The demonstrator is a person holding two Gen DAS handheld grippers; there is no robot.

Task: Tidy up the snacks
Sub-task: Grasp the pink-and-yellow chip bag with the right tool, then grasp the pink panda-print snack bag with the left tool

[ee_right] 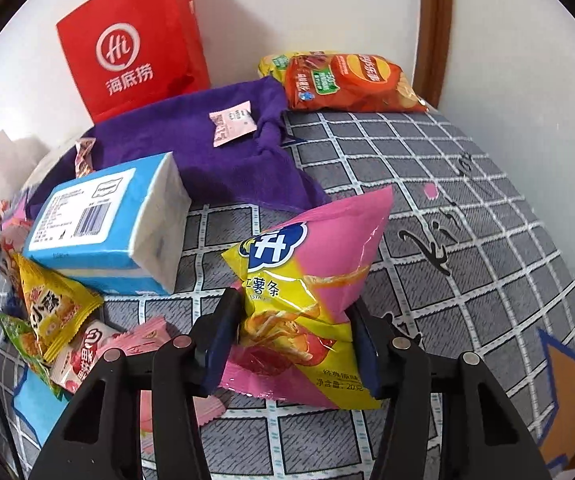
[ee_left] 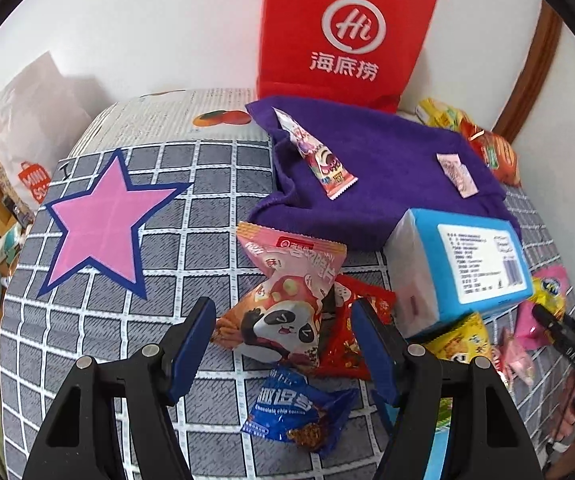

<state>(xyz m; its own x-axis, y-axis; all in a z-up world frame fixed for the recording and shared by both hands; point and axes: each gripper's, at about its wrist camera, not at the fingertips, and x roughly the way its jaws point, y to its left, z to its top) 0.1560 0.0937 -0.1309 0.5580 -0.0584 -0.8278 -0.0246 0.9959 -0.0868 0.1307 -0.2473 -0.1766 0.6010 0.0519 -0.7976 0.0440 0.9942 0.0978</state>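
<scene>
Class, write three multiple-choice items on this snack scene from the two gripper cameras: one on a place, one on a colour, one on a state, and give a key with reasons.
1. Where does the red paper bag stand?
A. Behind the purple cloth, against the wall
B. On the pink star
C. Under the tissue pack

2. What colour is the star printed on the sheet?
A. Green
B. Pink with a blue outline
C. Orange

3. What is the right gripper doing?
A. Hanging over bare sheet
B. Clamping the tissue pack
C. Gripping the pink and yellow snack bag

Key: 1 A, the bag rises just beyond the cloth's far edge. 2 B, pink fill, dark blue border. 3 C, both pads press the bag's crumpled sides.
</scene>
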